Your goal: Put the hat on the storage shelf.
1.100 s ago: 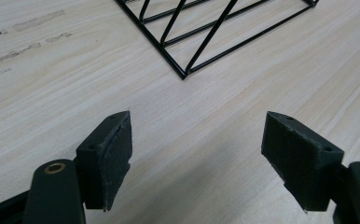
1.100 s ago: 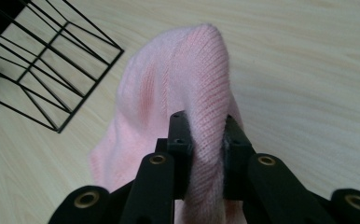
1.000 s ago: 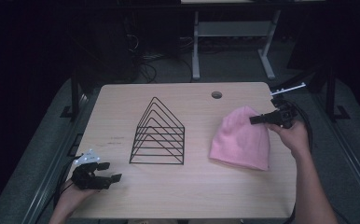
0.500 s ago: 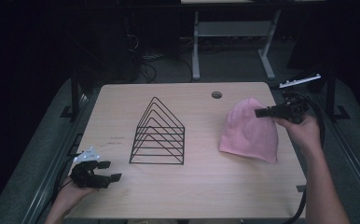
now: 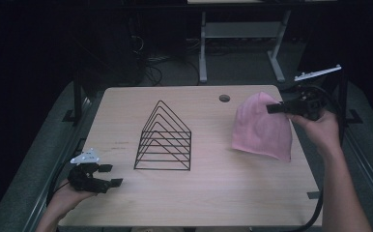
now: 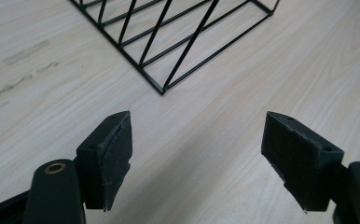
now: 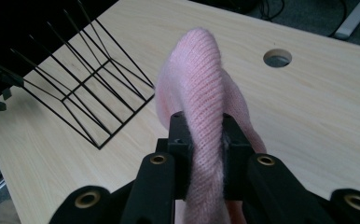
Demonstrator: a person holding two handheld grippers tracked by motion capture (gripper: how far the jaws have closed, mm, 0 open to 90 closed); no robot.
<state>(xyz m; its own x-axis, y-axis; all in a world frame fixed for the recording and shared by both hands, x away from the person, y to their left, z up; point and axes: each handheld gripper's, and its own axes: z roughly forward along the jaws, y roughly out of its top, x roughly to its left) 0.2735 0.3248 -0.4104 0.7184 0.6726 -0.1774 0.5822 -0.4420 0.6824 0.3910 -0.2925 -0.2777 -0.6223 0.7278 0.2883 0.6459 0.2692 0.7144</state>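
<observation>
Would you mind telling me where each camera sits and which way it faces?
High view: above the person's side, looking forward and down on the table; both forearms and claws show.
Left gripper view: rides the left claw, open, facing the rack.
Right gripper view: rides the right claw, shut on the pink hat.
All share the rack.

One wire rack [image 5: 164, 140], one pink beanie [image 5: 262, 128]

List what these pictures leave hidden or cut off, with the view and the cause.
1. High view: the tabletop under the pink knit cloth, covered by the cloth itself.
2. Right gripper view: the cloth's lower end, hidden behind the right gripper and cut by the bottom edge.
3. Left gripper view: most of the wire rack, cut off by the top edge beyond the open left gripper.
</observation>
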